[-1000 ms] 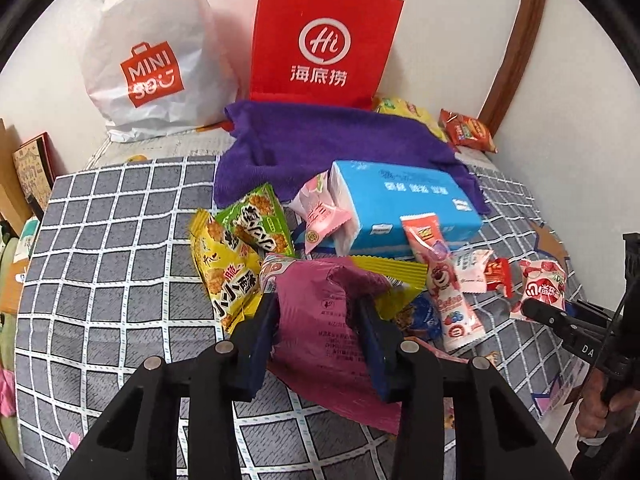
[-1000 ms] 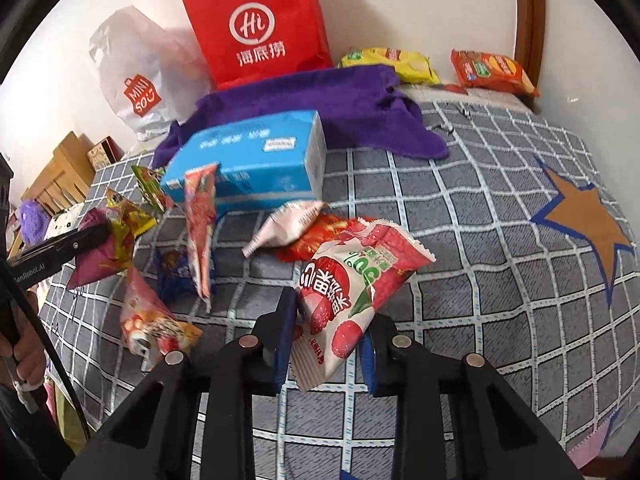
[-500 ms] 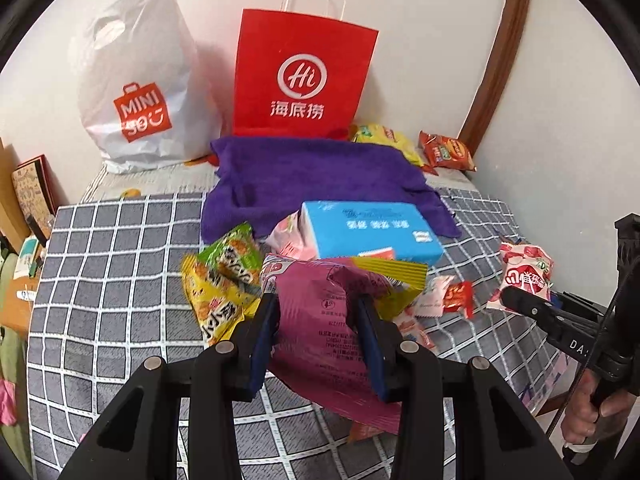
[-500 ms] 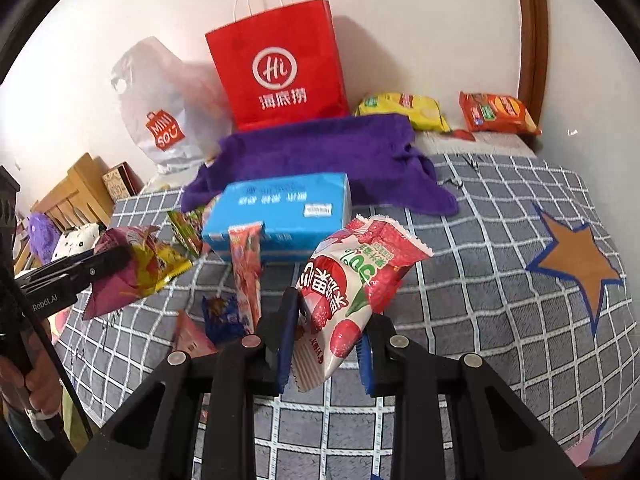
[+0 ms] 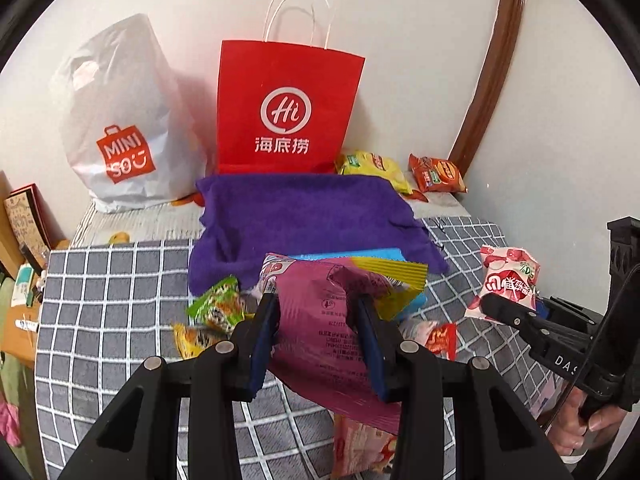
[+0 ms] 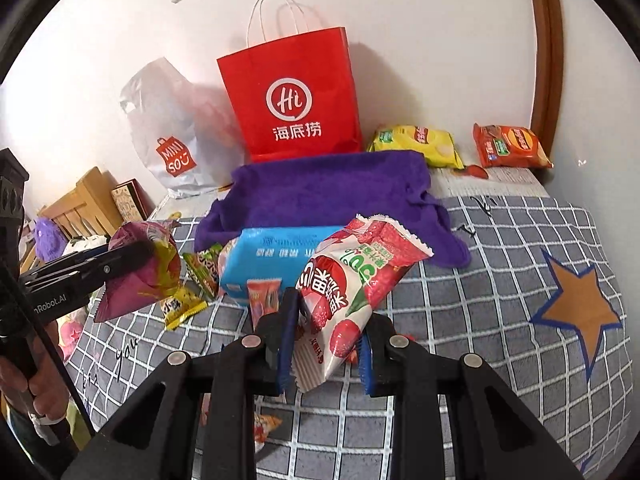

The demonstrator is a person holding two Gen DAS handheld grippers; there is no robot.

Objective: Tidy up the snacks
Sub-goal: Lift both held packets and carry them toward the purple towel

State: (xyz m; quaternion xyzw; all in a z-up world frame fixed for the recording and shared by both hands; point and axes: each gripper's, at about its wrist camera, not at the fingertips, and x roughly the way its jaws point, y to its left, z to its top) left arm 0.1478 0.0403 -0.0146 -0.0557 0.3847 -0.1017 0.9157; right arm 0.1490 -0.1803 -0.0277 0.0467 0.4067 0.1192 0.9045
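Lifted both packets clear of the bed [image 6: 500, 280] since the earlier frame. Left tongs [image 5: 316, 332] clenched on the magenta packet [image 5: 320, 312]; right tongs [image 6: 326, 340] clenched on the strawberry packet [image 6: 352, 284], both held above the snack pile. Best carried level, grips kept firm, toward the red paper bag [image 5: 286, 108]. Contents of red bag and white plastic bag [image 5: 120, 120] hidden.

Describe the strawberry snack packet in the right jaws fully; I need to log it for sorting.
The strawberry snack packet is a glossy, puffy plastic pouch, red and white with green, printed with strawberries and with crimped ends. The right gripper is shut on its lower part, holding it clear of the checked bedcover, tilted up to the right, touching nothing else.
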